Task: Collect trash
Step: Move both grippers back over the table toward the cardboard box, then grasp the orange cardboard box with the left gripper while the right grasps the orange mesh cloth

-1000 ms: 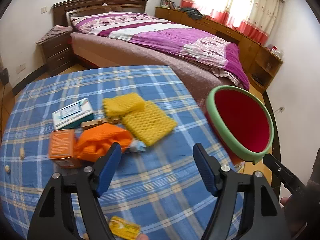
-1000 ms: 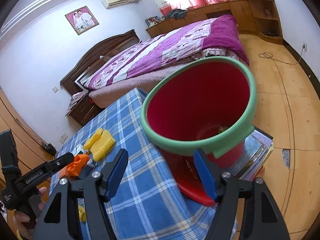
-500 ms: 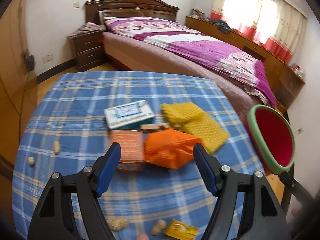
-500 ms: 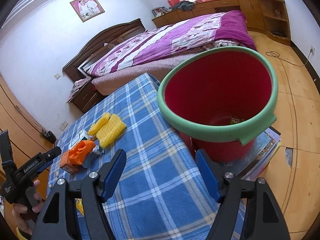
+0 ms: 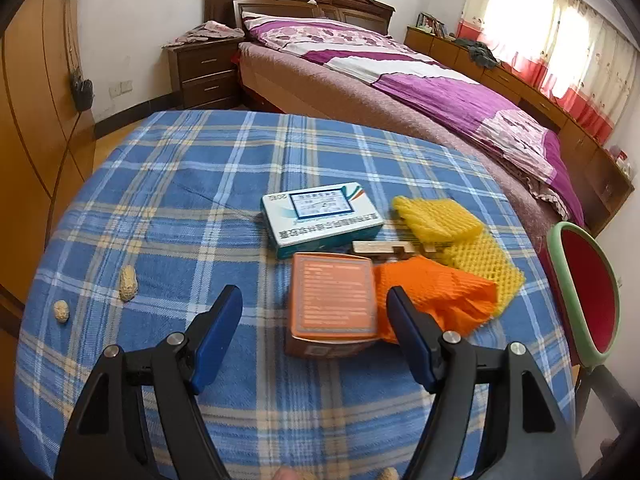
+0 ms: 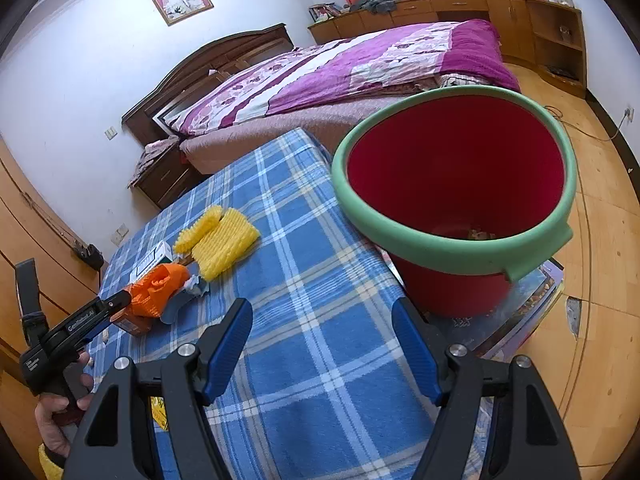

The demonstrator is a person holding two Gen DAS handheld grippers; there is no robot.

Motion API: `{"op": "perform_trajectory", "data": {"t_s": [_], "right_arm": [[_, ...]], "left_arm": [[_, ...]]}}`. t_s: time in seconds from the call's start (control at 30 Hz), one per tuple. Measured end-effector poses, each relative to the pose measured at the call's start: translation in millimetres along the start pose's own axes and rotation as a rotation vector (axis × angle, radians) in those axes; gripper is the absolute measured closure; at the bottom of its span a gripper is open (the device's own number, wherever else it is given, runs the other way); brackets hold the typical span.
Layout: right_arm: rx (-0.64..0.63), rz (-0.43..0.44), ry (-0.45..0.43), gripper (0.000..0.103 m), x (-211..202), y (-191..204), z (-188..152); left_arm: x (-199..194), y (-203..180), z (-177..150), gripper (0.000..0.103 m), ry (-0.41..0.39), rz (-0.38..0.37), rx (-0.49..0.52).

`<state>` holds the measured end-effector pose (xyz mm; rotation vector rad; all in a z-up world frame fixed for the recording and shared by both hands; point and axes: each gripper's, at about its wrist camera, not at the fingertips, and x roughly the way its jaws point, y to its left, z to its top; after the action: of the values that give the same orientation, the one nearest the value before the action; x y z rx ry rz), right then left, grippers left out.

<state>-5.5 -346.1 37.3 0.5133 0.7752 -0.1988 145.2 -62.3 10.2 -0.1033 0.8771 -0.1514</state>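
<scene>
On the blue plaid table (image 5: 192, 200) lie an orange box (image 5: 332, 304), an orange foam net (image 5: 432, 296), yellow foam nets (image 5: 440, 220), a white-and-teal box (image 5: 320, 214) and peanuts (image 5: 128, 282). My left gripper (image 5: 314, 330) is open and empty, just short of the orange box. My right gripper (image 6: 322, 344) is open and empty, over the table's edge, in front of the red bucket with a green rim (image 6: 456, 200). The bucket also shows in the left wrist view (image 5: 584, 280). The left gripper shows in the right wrist view (image 6: 80, 320).
A bed with a purple cover (image 5: 400, 68) stands behind the table, a nightstand (image 5: 204, 72) beside it. Wooden cabinets (image 6: 460, 8) line the window wall. The bucket stands on books (image 6: 520, 312) on the wooden floor. A yellow wrapper (image 6: 158, 408) lies near the table's front.
My left gripper has swung left and closer to the orange box and the orange net. My right gripper has drawn back from the bucket, which now looks smaller and further right.
</scene>
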Motion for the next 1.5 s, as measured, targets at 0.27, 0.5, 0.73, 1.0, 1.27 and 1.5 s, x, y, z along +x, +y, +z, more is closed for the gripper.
{"op": "perform_trajectory", "data": {"t_s": [0.27, 0.5, 0.73, 1.0, 1.27, 1.5], "right_arm": [[-0.021, 0.002, 0.025, 0.028, 10, 11, -1], [-0.058, 0.016, 0.037, 0.028, 16, 26, -1], [-0.105, 0.054, 0.043, 0.028, 23, 50, 7], [-0.188, 0.125, 0.064, 0.028, 38, 95, 12], [-0.264, 0.173, 0.102, 0.027, 64, 141, 15], [-0.334, 0.181, 0.161, 0.024, 97, 169, 11]], "left_arm": [[8, 11, -1, 0.029, 0.016, -0.050, -0.045], [15, 15, -4, 0.053, 0.050, -0.114, -0.057], [0, 24, -5, 0.054, 0.006, -0.130, -0.071], [-13, 45, -6, 0.054, -0.023, -0.094, -0.095], [-18, 66, -8, 0.054, -0.033, -0.073, -0.126], [-18, 78, -11, 0.054, -0.032, -0.071, -0.139]]}}
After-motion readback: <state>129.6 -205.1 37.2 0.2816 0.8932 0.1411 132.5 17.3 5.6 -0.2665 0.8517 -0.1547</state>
